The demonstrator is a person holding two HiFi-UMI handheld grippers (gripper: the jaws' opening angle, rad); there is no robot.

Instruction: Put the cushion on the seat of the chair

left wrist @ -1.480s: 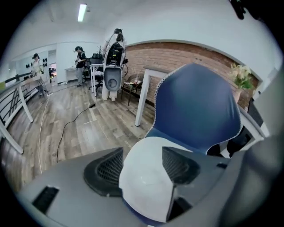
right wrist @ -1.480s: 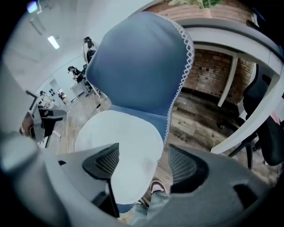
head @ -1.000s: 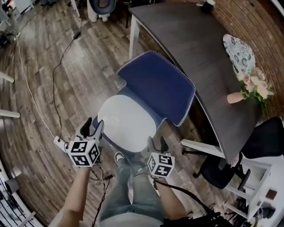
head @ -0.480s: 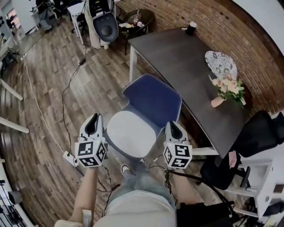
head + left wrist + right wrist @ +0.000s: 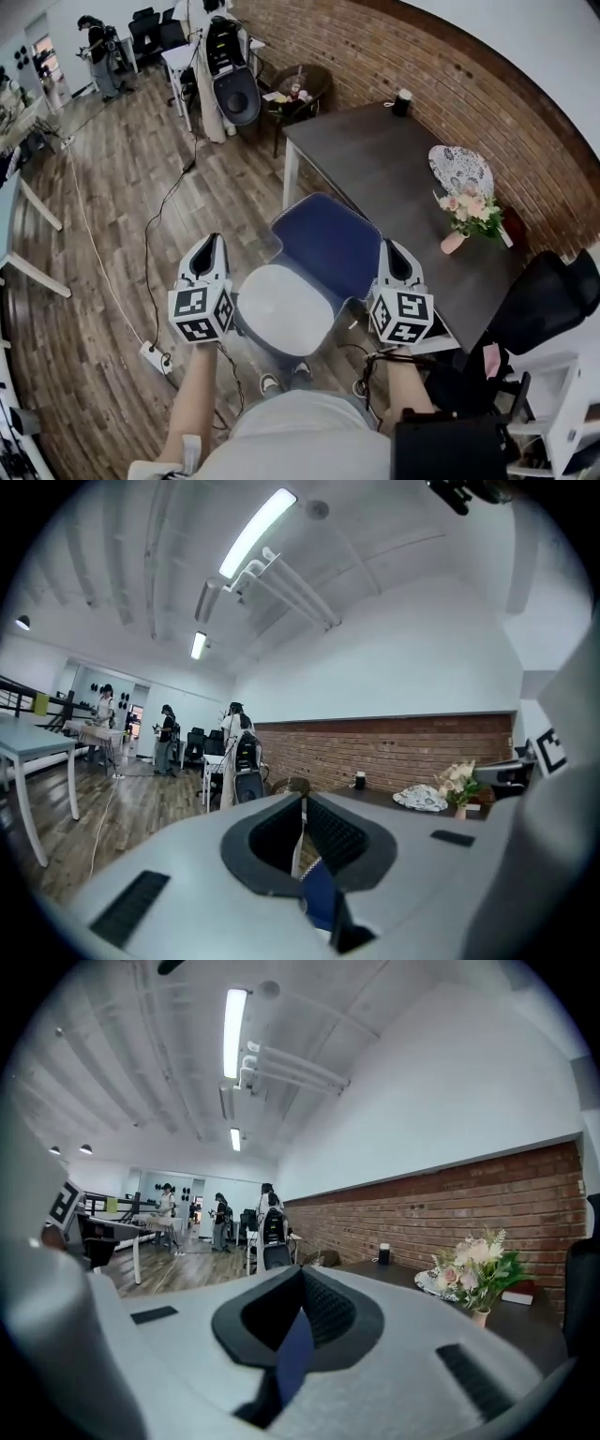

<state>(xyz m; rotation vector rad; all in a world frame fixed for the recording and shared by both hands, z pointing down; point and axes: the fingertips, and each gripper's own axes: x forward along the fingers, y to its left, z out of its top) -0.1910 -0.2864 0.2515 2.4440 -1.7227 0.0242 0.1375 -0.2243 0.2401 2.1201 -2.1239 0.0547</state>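
The left hand-held gripper (image 5: 208, 247) and right hand-held gripper (image 5: 394, 253), jaws just closed and clenched on nothing, flank the white chair (image 5: 281, 309), whose seat carries the blue cushion (image 5: 323, 246), beside the dark surface (image 5: 375, 159).

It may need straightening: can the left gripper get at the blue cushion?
Probably yes: the left gripper hangs shut beside the white backrest, and nothing covers the blue cushion beyond it.

Below you, the dark blue square fabric cushion (image 5: 328, 246) with pale piping is lying flat on the seat of the white plastic chair (image 5: 286, 309), whose rounded back is facing you.
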